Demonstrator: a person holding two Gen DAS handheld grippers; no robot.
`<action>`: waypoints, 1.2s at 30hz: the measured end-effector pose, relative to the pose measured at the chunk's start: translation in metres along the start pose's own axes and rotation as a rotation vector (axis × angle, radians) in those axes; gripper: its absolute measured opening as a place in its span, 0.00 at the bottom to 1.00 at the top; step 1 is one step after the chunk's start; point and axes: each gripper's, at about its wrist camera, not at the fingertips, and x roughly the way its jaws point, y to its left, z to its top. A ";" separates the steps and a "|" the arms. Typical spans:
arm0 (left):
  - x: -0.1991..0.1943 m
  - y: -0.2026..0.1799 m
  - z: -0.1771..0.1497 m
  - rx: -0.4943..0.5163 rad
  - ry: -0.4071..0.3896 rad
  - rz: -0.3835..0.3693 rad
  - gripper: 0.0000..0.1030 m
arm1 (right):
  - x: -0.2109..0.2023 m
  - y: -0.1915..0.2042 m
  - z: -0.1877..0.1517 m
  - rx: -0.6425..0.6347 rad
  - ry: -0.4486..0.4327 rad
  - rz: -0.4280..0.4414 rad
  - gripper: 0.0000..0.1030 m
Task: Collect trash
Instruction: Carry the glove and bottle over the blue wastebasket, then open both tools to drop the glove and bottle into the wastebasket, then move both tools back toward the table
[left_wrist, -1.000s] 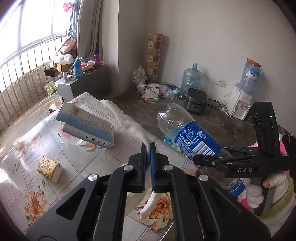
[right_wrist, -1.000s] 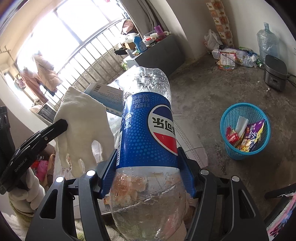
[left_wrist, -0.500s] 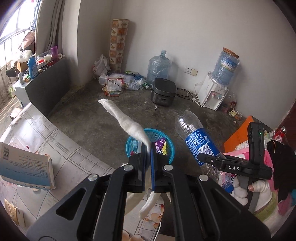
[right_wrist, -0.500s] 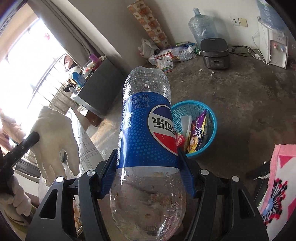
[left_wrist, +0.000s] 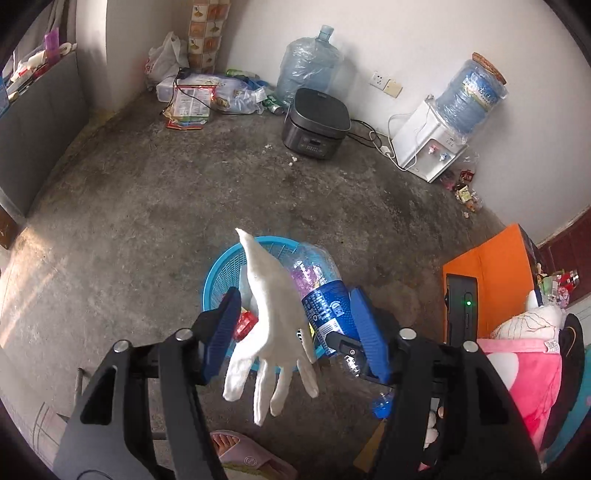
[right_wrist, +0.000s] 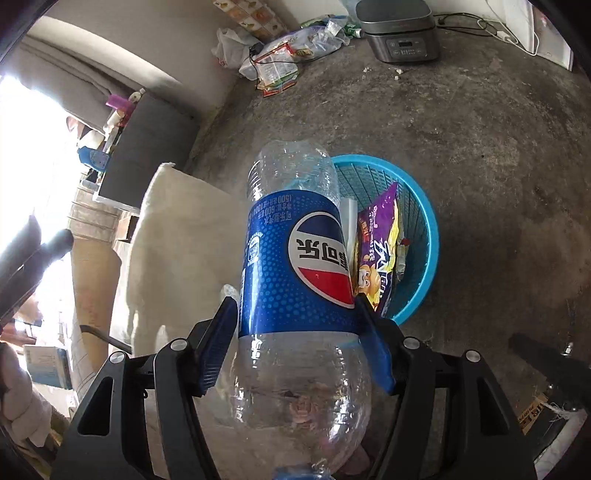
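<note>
White knit cloth: the glove (left_wrist: 275, 314) hangs between the spread pads of your left gripper (left_wrist: 295, 332), cuff up, fingers down, touching neither pad as far as the left view shows; that claw gapes wide and holds nothing. The glove sits in front of the basket (left_wrist: 221, 273), hiding much of its inside. In the right view the glove (right_wrist: 177, 236) is a pale, blurred slab at the left, its fingers cut off behind the bottle and gripper.

Clear, ribbed plastic with a glossy blue label: the bottle (right_wrist: 295, 266) is clamped across its label by your right gripper (right_wrist: 295, 343), jaws parted to the bottle's width and pressing both sides. Its neck end points toward the camera and its cap runs off the bottom edge; its base points toward the basket. In the left view the bottle (left_wrist: 325, 302) lies over the basket's right rim, partly behind the glove.

Blue plastic lattice: the basket (right_wrist: 424, 221) stands on the rough concrete floor (right_wrist: 480, 129), round and open-topped. A crinkled purple snack bag (right_wrist: 380, 243) lies inside; the other contents are hard to make out. The bottle covers the basket's left wall.
</note>
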 end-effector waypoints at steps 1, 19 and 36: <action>0.010 0.004 0.001 -0.025 0.021 0.018 0.59 | 0.011 -0.008 0.008 0.037 0.009 -0.028 0.62; -0.162 0.011 -0.099 -0.017 -0.280 0.081 0.66 | -0.047 0.001 -0.062 0.063 -0.170 0.018 0.62; -0.333 0.112 -0.318 -0.309 -0.527 0.370 0.67 | -0.107 0.194 -0.103 -0.390 -0.147 0.310 0.62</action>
